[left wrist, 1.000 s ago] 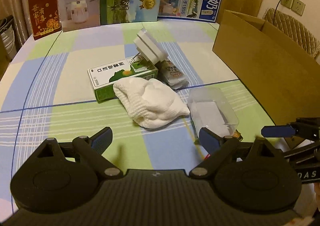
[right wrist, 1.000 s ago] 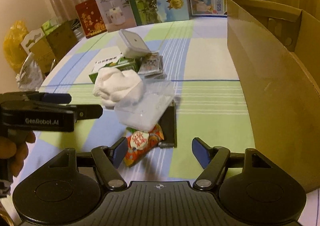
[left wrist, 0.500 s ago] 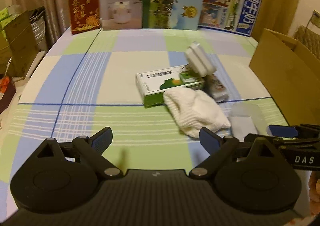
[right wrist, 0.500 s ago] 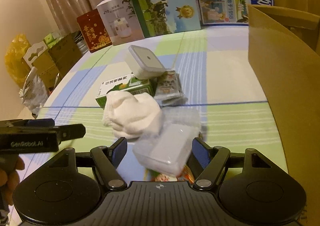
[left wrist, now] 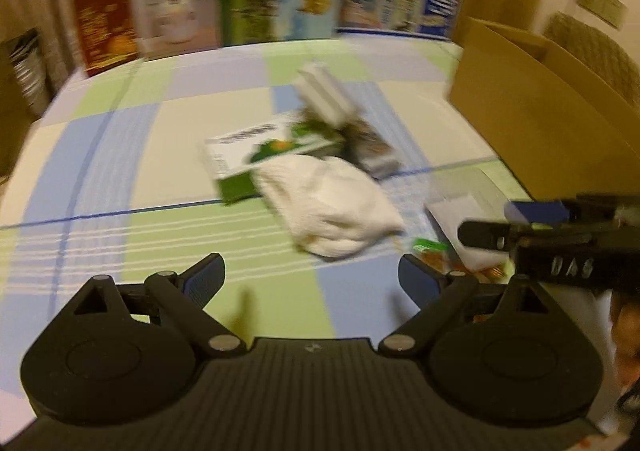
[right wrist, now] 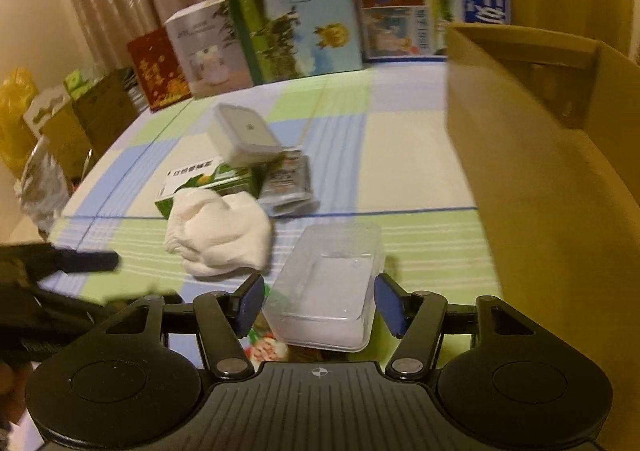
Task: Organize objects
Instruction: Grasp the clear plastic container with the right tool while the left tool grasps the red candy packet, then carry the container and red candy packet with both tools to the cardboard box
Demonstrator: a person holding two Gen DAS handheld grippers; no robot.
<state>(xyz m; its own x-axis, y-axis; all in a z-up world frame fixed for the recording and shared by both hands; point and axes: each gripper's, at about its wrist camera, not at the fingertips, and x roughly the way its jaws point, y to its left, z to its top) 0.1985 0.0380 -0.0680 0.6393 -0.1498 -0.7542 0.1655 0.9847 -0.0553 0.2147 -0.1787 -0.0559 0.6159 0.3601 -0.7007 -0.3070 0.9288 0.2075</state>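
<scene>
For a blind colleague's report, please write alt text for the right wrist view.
The right gripper is open around a clear plastic container on a checked tablecloth. Beyond lie a white cloth, a green and white carton, foil packets and a tilted white square box. An open cardboard box stands at right.

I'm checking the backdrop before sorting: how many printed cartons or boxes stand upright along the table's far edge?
4: dark red box leftmost, white appliance box next, tall green milk carton in the middle, blue-edged milk carton rightmost. More could hide behind the brown cardboard box.
</scene>
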